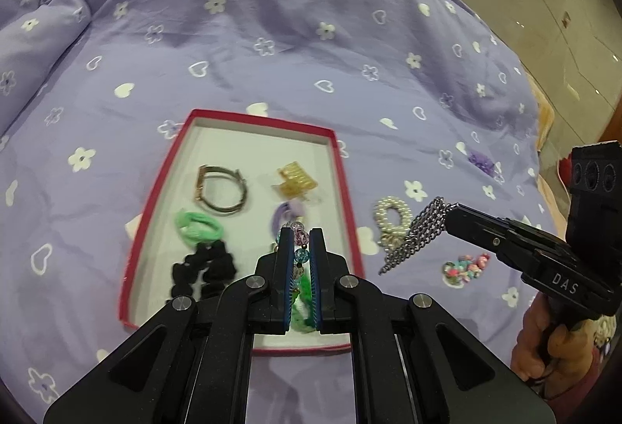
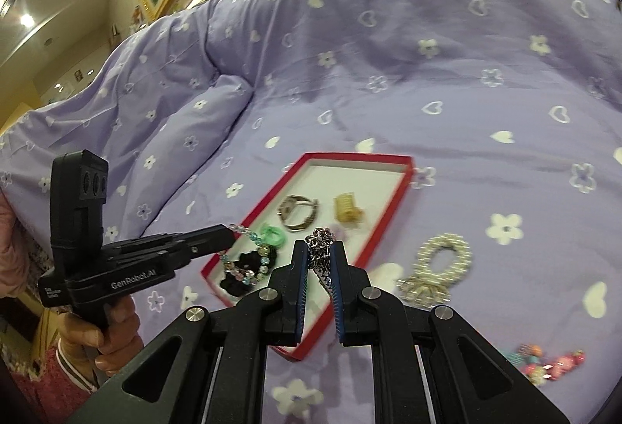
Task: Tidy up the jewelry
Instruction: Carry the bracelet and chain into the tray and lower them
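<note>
My left gripper (image 1: 301, 231) is shut on a string of clear pastel beads (image 1: 301, 255), which hangs over the near part of the red-rimmed white box (image 1: 342, 167). The right wrist view shows that gripper (image 2: 229, 229) from the side, its bead string (image 2: 252, 270) dangling above the black scrunchie (image 2: 243, 266). My right gripper (image 2: 318, 245) is shut on a silver chain (image 2: 322, 268), just off the box's right rim (image 2: 388, 218). From the left wrist view the chain (image 1: 420, 233) droops from the right gripper (image 1: 451, 214) in front of the pearl scrunchie (image 1: 392, 218).
The box holds a watch (image 1: 223, 192), a yellow hair claw (image 1: 297, 181), a green hair tie (image 1: 196, 227), a black scrunchie (image 1: 204, 270) and a purple piece (image 1: 289, 212). On the purple bedspread to the right lie colourful beads (image 1: 466, 266) and a small purple flower (image 1: 480, 159).
</note>
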